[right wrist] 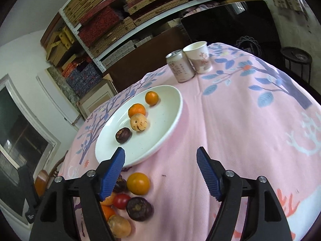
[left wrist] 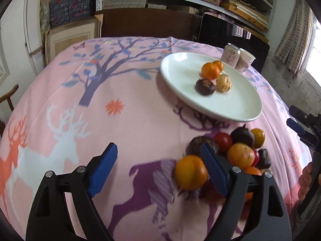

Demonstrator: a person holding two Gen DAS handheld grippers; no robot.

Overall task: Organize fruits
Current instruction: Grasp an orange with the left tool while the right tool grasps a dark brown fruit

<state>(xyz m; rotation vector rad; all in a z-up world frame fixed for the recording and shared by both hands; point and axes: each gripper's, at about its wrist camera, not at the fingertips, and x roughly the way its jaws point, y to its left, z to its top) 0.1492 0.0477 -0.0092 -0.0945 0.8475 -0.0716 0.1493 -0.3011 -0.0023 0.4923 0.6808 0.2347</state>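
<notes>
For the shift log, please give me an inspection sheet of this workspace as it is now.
Surface: pink tablecloth with deer and tree print.
Job's things: white plate holding four fruits, two orange, one tan, one dark; fruit pile on the cloth beside the plate.
Clutter: drink can touching paper cup, upright, behind the plate.
Grippers: left gripper jaws open, empty; right gripper jaws open, empty.
Cables: nothing seen.
Surroundings: shelves stacked with boxes.
</notes>
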